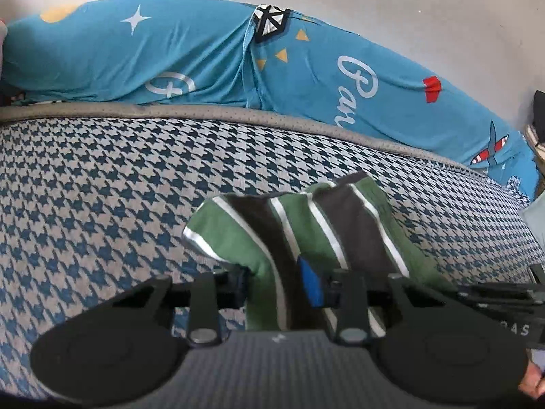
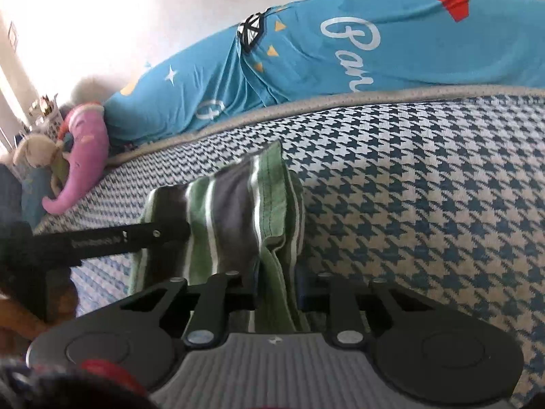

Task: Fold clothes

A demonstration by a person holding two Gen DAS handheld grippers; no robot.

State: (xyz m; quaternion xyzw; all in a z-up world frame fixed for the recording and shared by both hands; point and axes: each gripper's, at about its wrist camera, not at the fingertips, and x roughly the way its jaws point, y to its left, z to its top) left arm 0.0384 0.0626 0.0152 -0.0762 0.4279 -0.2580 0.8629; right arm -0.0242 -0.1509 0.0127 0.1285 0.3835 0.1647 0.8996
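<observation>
- The striped garment (image 1: 299,225), green, dark grey and white, is bunched over the houndstooth mattress (image 1: 102,197), held up at its near end by both grippers.
- The left gripper (image 1: 279,283) has its jaws narrow, closed on a fold of the garment; cloth fills the gap between the fingers, and the blue pad (image 1: 311,284) presses its right side.
- The right gripper (image 2: 276,293) also has its jaws narrow, pinching a green hemmed edge of the garment (image 2: 238,211) that runs down between them.
- From the right wrist view, the left gripper's black arm (image 2: 112,237) reaches in from the left and meets the garment's left edge.
- A blue printed sheet (image 1: 170,54) lies along the far side of the mattress, against a white wall (image 1: 374,6).
- At the far left of the right wrist view, a pink plush toy (image 2: 85,156) rests on the mattress edge, with a beige one (image 2: 34,153) beside it.
</observation>
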